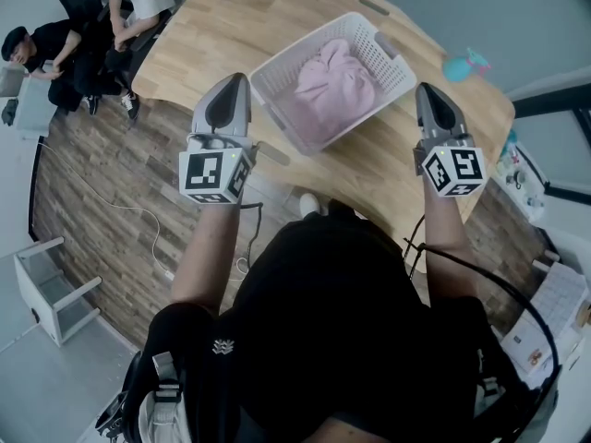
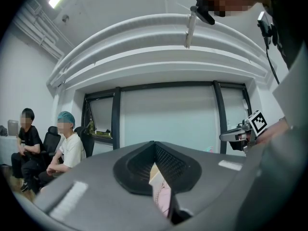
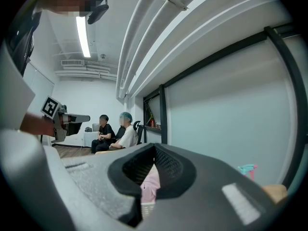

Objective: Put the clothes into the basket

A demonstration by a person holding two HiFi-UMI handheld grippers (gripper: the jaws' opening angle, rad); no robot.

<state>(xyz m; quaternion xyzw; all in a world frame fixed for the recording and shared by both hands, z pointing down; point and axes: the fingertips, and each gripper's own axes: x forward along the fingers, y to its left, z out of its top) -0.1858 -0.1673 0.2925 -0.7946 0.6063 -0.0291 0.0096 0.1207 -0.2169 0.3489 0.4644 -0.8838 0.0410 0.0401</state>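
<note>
An office-like room: wooden table, glass partition, seated people

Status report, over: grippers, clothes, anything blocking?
Left gripper shut, empty. Right gripper shut, empty. Pink clothes in basket. Nothing blocking.

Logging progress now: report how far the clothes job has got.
Done: the pink clothes lie inside the white basket on the wooden table, and no other garment shows on it. In hand: nothing; the left tool and right tool are both shut, one either side of the basket. Left: seemingly nothing, unless clothes lie out of view.
</note>
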